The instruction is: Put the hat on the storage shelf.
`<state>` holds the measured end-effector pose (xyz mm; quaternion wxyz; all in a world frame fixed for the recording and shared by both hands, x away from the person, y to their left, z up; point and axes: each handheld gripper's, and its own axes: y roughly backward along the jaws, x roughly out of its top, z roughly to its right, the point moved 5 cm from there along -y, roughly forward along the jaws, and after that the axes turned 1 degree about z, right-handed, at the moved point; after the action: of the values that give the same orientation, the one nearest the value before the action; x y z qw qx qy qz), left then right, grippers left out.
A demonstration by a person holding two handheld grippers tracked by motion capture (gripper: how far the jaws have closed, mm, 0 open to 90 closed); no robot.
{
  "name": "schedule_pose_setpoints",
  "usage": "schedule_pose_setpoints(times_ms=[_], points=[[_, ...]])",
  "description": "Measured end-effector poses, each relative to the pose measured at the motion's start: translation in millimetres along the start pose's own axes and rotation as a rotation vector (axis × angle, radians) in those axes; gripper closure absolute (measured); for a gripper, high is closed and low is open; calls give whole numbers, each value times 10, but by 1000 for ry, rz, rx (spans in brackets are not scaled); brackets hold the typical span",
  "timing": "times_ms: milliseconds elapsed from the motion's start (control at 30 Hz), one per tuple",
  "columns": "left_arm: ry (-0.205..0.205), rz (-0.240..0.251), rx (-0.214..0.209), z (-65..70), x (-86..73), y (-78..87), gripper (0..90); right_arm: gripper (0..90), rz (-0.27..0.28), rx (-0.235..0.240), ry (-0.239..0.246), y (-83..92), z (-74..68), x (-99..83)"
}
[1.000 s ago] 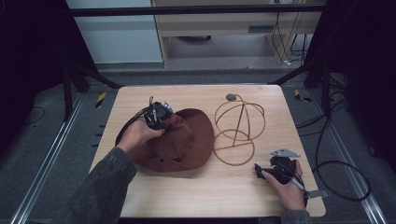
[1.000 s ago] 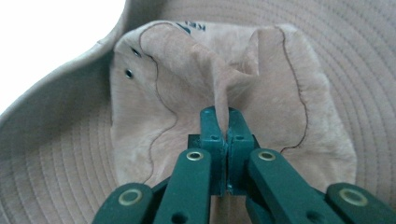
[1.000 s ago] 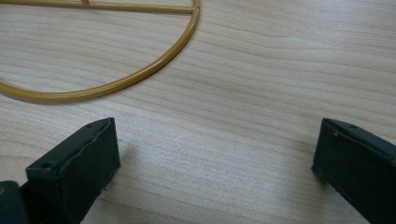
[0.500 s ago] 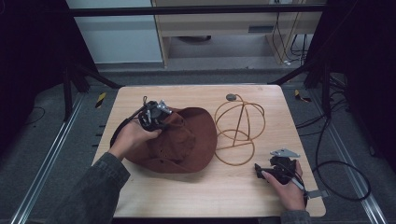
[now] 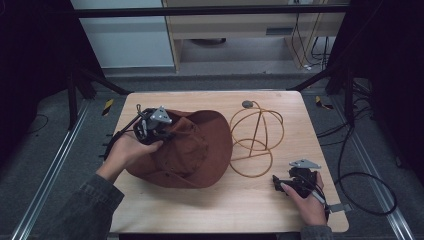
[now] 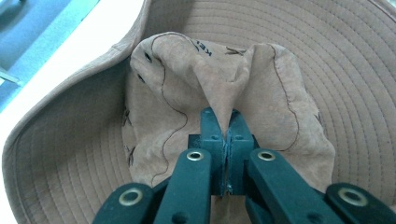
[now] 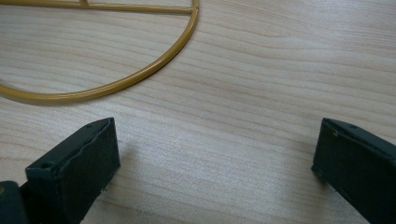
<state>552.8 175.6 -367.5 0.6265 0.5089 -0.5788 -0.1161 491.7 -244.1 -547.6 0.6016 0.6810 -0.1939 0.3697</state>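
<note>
A brown wide-brimmed hat (image 5: 192, 150) lies on the wooden table (image 5: 235, 205), left of centre. My left gripper (image 5: 167, 134) is shut on a fold of the hat's crown (image 6: 229, 88), pinching the cloth between its black jaws. A gold wire hat stand (image 5: 256, 137) with a round base ring (image 7: 116, 84) stands just right of the hat. My right gripper (image 5: 282, 182) rests low on the table at the front right, open, nothing between its fingers (image 7: 74, 172). The stand's ring lies a little beyond them.
A small dark round knob (image 5: 247, 104) sits at the stand's far end near the table's back edge. A cable (image 5: 360, 185) trails off the table's right side. Dark frame bars and floor surround the table.
My left gripper has lifted and dragged the hat's crown toward the back left, so the hat sits higher and more bunched. The right gripper has stayed put.
</note>
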Motion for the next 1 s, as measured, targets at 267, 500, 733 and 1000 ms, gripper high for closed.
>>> schedule_pose_setpoints(times_ms=[267,500,733,1000], points=[[-5,29,12,63,-93,224,886,5,0,0,0,0,0,0],[-6,49,14,82,-165,370,886,5,0,-1,-1,-1,-1,1],[-5,57,21,126,-216,500,886,5,0,-2,-2,-2,-2,2],[-20,73,34,154,-234,614,886,4,0,-3,-1,-4,-1,4]])
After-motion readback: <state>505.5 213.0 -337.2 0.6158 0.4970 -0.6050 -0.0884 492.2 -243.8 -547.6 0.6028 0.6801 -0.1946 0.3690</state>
